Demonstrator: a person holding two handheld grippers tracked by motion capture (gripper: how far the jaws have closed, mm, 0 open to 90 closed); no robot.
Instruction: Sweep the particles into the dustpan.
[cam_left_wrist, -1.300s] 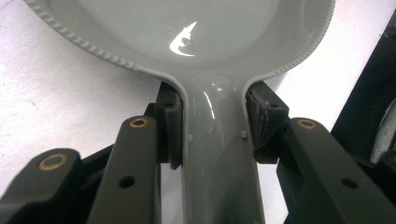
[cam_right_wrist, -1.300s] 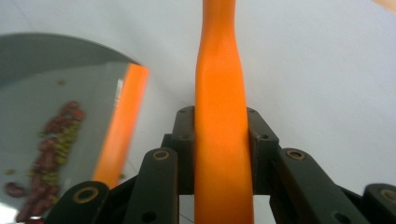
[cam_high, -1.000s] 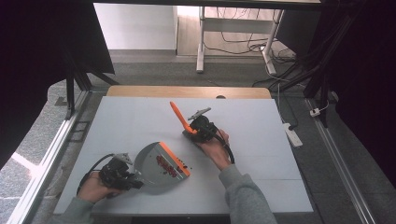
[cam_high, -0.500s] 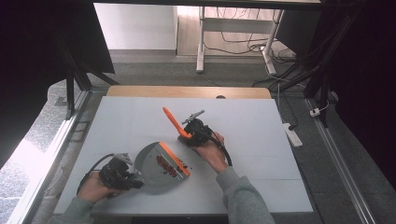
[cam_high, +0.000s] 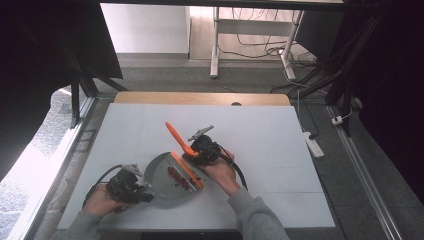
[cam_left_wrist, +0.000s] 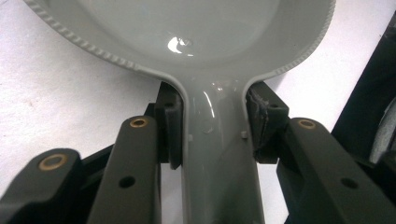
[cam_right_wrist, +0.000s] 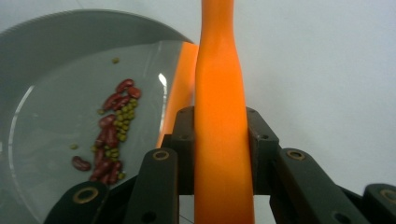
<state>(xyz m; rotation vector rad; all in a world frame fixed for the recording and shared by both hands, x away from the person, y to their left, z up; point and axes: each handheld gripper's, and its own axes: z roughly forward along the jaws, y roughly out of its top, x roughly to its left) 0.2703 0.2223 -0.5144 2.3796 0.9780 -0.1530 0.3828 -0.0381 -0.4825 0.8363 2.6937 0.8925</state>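
A grey dustpan (cam_high: 161, 181) with an orange front lip (cam_high: 188, 170) lies on the white table (cam_high: 270, 150). Red and green beans (cam_high: 178, 176) sit in it just behind the lip. My left gripper (cam_high: 143, 193) is shut on the dustpan's handle (cam_left_wrist: 217, 158), a pad (cam_left_wrist: 170, 126) pressing each side. My right gripper (cam_high: 192, 152) is shut on a long orange tool handle (cam_high: 175, 135) that slants up and to the far left, right at the lip's far end. In the right gripper view the orange handle (cam_right_wrist: 219, 116) stands between the jaws, with the beans (cam_right_wrist: 112, 135) and pan (cam_right_wrist: 46, 93) to its left.
The table's wooden far edge (cam_high: 200, 98) runs along the back. Beyond it a white desk frame (cam_high: 215, 45) and cables stand on the floor. A power strip (cam_high: 312, 142) lies on the floor to the right. Dark curtains hang on both sides.
My right gripper has carried the orange tool leftward and nearer, up to the dustpan's lip. The left gripper and the dustpan have stayed put.
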